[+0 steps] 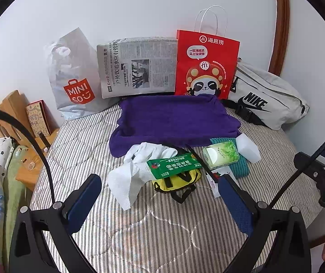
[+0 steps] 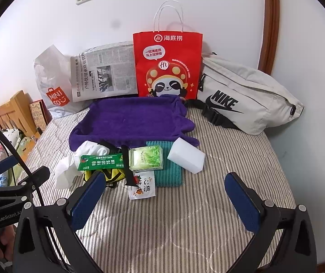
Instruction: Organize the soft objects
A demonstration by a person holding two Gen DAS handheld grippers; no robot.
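We have both grippers hanging over the near part of the bed (image 2: 185, 227), jaws spread wide and holding nothing; the left gripper (image 1: 160, 195) faces the left of the pile, the right gripper (image 2: 164, 195) the bare stripes just before it.

The soft things lie in a heap towards the middle of the bed, against the near edge of the purple tray (image 2: 128, 118): a white tissue (image 1: 126, 182), a green packet (image 1: 173, 166) lying over a yellow pouch (image 1: 178, 179), a tissue pack (image 2: 146, 158) on a teal cloth (image 2: 169, 173), and a white sponge (image 2: 186, 158) at the right end. The tray looks empty, so we judge nothing is sorted yet.

To begin well, we would take the outliers first. The sponge is free on three sides, so the right gripper can straddle it squarely and close gently, since it will squash. The tissue suits the left gripper; we should pinch a bunched fold, not a loose corner, or it may tear or trail. The stacked pieces should wait, as dragging a lower one would scatter what rests on it.
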